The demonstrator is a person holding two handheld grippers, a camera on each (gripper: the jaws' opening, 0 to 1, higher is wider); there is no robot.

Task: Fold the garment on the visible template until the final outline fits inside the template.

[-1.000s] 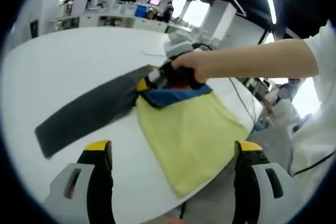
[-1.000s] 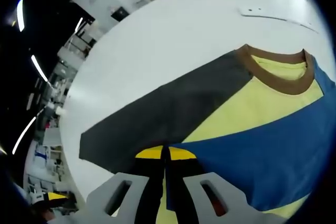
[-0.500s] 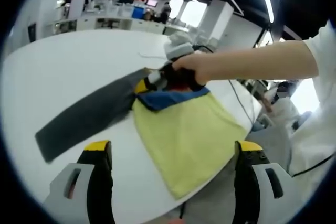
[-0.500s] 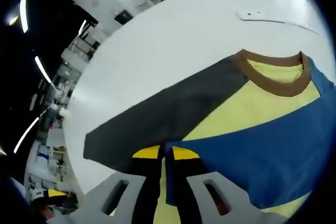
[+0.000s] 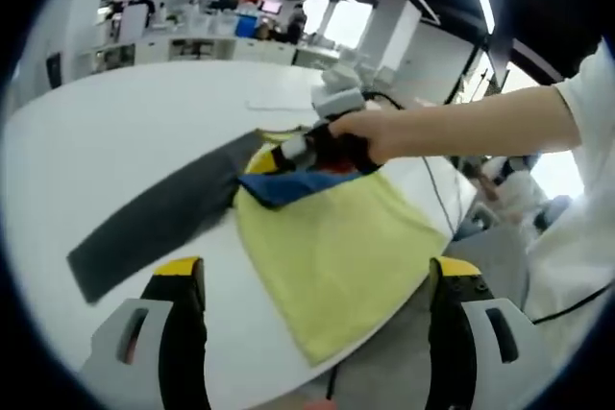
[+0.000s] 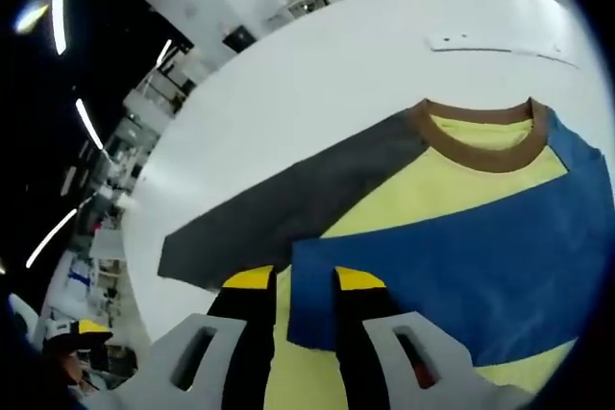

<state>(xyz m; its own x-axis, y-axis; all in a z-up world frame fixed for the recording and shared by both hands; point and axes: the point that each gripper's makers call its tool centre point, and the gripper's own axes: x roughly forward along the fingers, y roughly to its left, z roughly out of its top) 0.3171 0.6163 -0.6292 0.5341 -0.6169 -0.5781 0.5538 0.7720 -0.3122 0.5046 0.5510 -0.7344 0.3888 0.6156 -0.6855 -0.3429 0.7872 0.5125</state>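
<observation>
One garment lies on the white desk, a shirt in yellow, blue and dark grey with a brown collar. In the left gripper view its yellow body runs to the near right edge of the desk, where the hem hangs at or just over the edge, and the single grey sleeve stretches out flat to the left, well clear of the desk's far side. A blue sleeve is laid across the yellow front.

The left gripper hangs above the near edge with its jaws spread wide and nothing between them. The right gripper, held in a person's hand, sits at the shoulder of the shirt in the left gripper view; in the right gripper view its yellow-tipped jaws stand a little apart with the edge of the blue fold in the gap, and I cannot tell whether they pinch it.

A thin white strip lies on the desk beyond the collar, well apart from the shirt. A dark cable runs down past the right edge. The far and left parts of the desk are bare. Office furniture stands in the background.
</observation>
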